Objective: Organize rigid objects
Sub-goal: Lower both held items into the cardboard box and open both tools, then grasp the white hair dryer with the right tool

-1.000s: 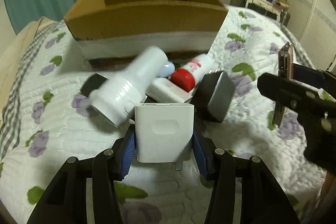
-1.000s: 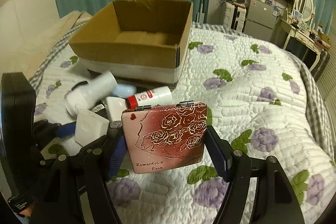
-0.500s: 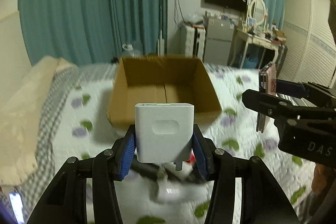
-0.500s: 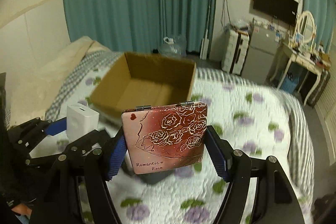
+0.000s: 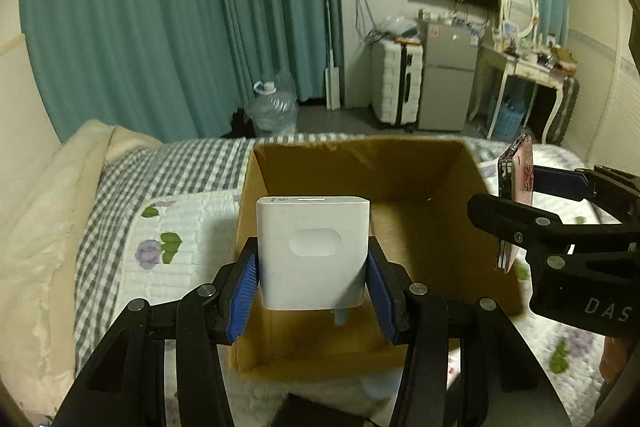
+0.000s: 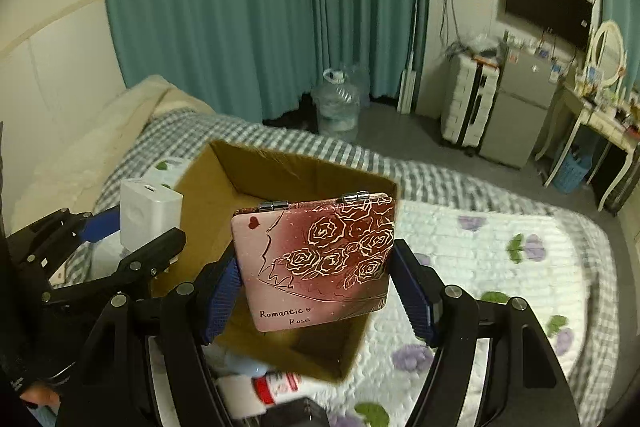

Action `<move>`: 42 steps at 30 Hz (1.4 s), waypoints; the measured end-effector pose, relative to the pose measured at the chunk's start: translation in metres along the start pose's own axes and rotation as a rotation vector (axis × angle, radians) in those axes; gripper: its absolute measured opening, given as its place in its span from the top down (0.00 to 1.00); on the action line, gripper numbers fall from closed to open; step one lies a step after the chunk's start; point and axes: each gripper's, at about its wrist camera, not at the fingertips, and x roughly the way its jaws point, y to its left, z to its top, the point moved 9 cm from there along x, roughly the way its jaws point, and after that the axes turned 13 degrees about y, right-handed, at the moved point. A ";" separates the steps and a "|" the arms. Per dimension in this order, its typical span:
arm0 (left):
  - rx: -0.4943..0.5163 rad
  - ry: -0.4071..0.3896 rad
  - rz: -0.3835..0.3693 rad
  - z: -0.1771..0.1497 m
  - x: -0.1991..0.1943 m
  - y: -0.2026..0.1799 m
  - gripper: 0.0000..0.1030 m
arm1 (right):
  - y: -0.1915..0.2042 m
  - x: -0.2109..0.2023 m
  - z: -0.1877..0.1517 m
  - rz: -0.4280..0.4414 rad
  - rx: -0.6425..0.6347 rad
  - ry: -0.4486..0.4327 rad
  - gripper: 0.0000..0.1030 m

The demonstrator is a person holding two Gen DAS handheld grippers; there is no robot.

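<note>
2 objects are held above the open cardboard box, which rests on the quilted bed. The left hand-held gripper is closed on a white charger, clamped by its lower sides between the blue pads, with a metal prong seen pointing down below it. The right hand-held gripper is closed on a rose-patterned compact mirror, held upright by its 2 side edges, hinges uppermost. Both items appear to be poised over the box interior, which looks empty as far as can be seen.

Several risks can be judged from here. The mirror is gripped only across thin edges, so a slip or a twist could be caused by any jolt, and breakage might follow if it were released from this height onto the bare cardboard floor. The 2 hand-held grippers are close together, so a collision could be caused by lowering both at once. The charger could be caught on the box's near wall if it were brought down too far back. A red-capped tube and other items lie just outside the near wall, and they could be knocked if a hand-held gripper were swung low there.
</note>
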 end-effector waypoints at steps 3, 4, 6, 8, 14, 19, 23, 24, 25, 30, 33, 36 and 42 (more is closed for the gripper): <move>0.010 0.033 0.002 0.000 0.023 -0.001 0.51 | -0.003 0.030 0.002 0.018 0.008 0.037 0.32; 0.012 0.037 0.000 -0.002 0.025 -0.002 0.51 | -0.004 0.037 0.002 0.020 0.005 0.042 0.32; 0.018 0.049 -0.003 -0.004 0.034 -0.004 0.50 | -0.002 0.050 0.002 0.037 0.002 0.053 0.32; 0.025 0.058 -0.009 -0.008 0.041 -0.006 0.50 | -0.001 0.060 0.002 0.054 0.006 0.053 0.32; -0.013 0.072 -0.036 -0.013 0.041 -0.004 0.37 | -0.009 0.062 0.003 0.072 0.034 0.034 0.19; -0.024 0.028 -0.024 -0.011 0.005 0.004 0.36 | -0.020 0.020 0.007 0.032 0.064 -0.034 0.12; -0.031 -0.036 -0.006 -0.017 -0.047 0.012 0.32 | -0.020 -0.036 0.004 0.002 0.070 -0.093 0.11; -0.035 -0.055 -0.001 -0.019 -0.062 0.014 0.32 | -0.018 -0.052 0.002 -0.008 0.064 -0.108 0.10; -0.039 -0.072 -0.001 -0.022 -0.075 0.016 0.32 | -0.015 -0.065 0.002 -0.013 0.058 -0.122 0.10; -0.048 -0.129 0.000 -0.037 -0.126 0.025 0.30 | 0.006 -0.136 -0.010 -0.029 0.028 -0.188 0.08; -0.048 -0.154 0.005 -0.048 -0.152 0.026 0.29 | 0.022 -0.166 -0.023 -0.048 -0.005 -0.208 0.07; -0.049 -0.175 -0.005 -0.062 -0.171 0.027 0.28 | 0.037 -0.186 -0.039 -0.039 -0.028 -0.219 0.06; -0.049 -0.176 0.024 -0.092 -0.175 0.033 0.27 | 0.056 -0.175 -0.079 -0.033 -0.059 -0.177 0.06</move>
